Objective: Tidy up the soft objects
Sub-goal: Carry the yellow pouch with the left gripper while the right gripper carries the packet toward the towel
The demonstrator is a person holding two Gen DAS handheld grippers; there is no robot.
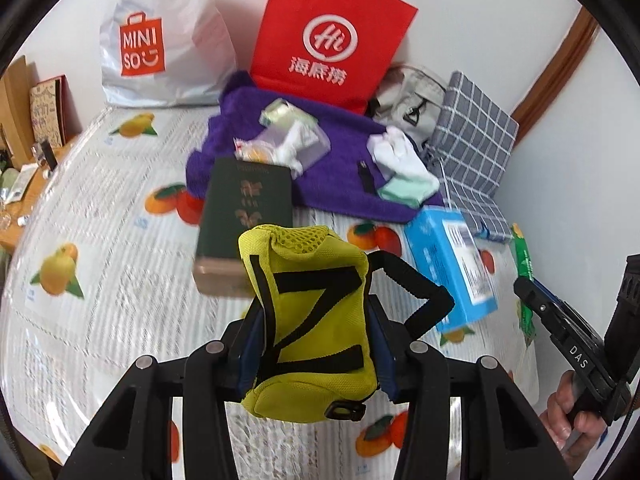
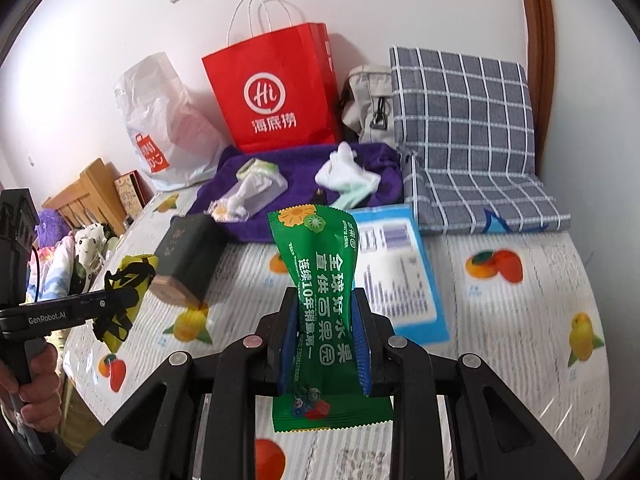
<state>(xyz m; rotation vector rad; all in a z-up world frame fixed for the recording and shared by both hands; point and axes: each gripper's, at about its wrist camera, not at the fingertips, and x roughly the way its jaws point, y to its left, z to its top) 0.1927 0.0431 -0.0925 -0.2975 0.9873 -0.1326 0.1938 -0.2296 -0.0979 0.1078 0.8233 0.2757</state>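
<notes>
My left gripper (image 1: pixel 316 320) is shut on a yellow mesh pouch (image 1: pixel 308 312) with black straps, held above the bed; the same pouch (image 2: pixel 128 280) shows at the left of the right wrist view. My right gripper (image 2: pixel 326 320) is shut on a green snack packet (image 2: pixel 320 288), lifted off the bed and seen edge-on as the packet (image 1: pixel 524 276) in the left wrist view. On a purple towel (image 1: pixel 340 148) lie white socks (image 1: pixel 400 160) and a clear bag (image 1: pixel 288 140) of small items.
A dark green box (image 1: pixel 244 216) and a blue-white pack (image 1: pixel 456 264) lie on the fruit-print bedcover (image 1: pixel 100 208). A red paper bag (image 1: pixel 332 32), a white Miniso bag (image 1: pixel 160 36), a grey bag (image 2: pixel 370 100) and a checked cushion (image 2: pixel 464 128) stand along the wall.
</notes>
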